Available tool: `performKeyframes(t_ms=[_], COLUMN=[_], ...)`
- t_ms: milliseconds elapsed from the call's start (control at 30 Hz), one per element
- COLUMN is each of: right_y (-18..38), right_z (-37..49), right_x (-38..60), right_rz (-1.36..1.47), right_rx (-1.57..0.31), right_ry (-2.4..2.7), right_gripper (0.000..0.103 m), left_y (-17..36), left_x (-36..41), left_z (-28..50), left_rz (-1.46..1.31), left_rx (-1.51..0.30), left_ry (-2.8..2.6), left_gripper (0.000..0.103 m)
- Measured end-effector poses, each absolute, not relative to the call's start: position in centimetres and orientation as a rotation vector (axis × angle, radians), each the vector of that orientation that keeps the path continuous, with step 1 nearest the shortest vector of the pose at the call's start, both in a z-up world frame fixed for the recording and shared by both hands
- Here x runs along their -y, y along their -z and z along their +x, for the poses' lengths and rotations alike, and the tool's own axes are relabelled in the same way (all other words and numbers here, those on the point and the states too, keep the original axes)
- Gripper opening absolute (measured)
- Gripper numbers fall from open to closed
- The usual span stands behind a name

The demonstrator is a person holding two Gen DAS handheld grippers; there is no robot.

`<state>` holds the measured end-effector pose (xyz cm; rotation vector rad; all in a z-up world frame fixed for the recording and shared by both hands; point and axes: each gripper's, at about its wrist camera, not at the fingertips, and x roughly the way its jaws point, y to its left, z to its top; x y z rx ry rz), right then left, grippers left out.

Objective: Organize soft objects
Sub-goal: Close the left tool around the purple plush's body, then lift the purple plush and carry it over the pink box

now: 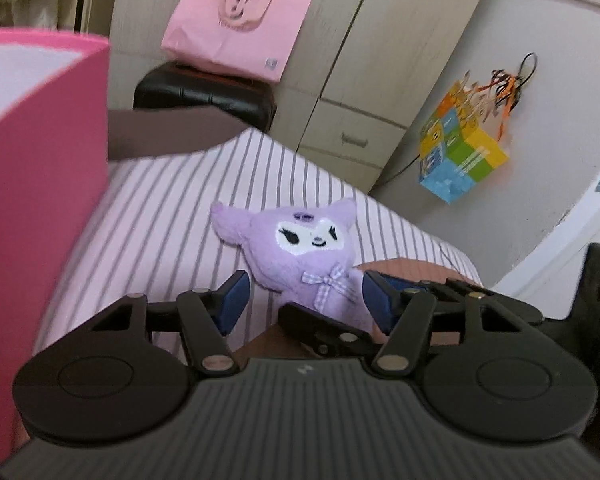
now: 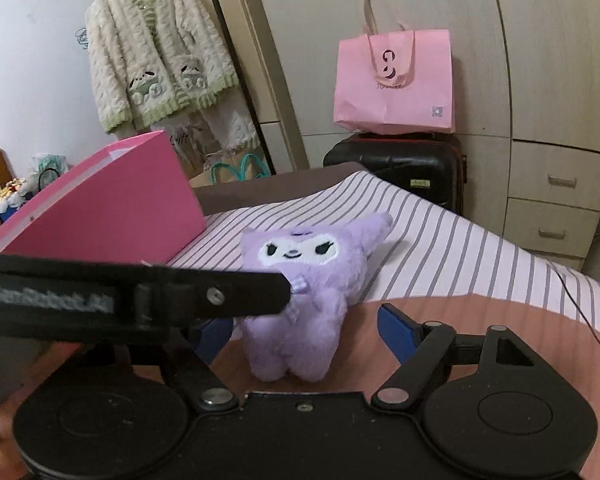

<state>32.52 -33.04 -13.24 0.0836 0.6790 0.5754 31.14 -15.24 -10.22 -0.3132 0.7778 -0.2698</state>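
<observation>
Presently, purple plush (image 1: 300,256) lay frame centre on striped bed (image 1: 160,200), between parted pads of left hand-held gripper (image 1: 302,300) and right hand-held gripper (image 2: 304,330); neither gripped. Risk: grippers colliding, plush slipping sideways.

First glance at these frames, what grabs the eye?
A purple plush standing mid-frame on the striped bedding, with both grippers' blue fingers flanking it. Then the pink box to its left, and a pink bag on the black suitcase behind.
</observation>
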Motion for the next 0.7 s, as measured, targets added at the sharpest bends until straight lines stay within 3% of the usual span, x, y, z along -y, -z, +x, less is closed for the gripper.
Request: performKeyframes(t_ms=[200, 367, 700], right_y=[13.4, 13.1, 12.7], right_z=[31.3, 30.3, 28.1], right_x=[30.6, 29.7, 29.5], right_rz=[-0.101, -0.112, -0.082], right_rx=[-0.650, -0.641, -0.649], right_ry=[-0.541, -0.476, -0.443], right_gripper=[0.068, 0.052, 0.049], left_y=[11.4, 11.4, 10.6], left_x=[15.4, 15.5, 15.3], left_z=[31.8, 31.5, 28.9], left_rz=[-0.359, -0.348, -0.307], left_rx=[-0.812, -0.814, -0.818], left_ry=[0.288, 0.296, 0.307], left_gripper=[0.052, 0.046, 0.044])
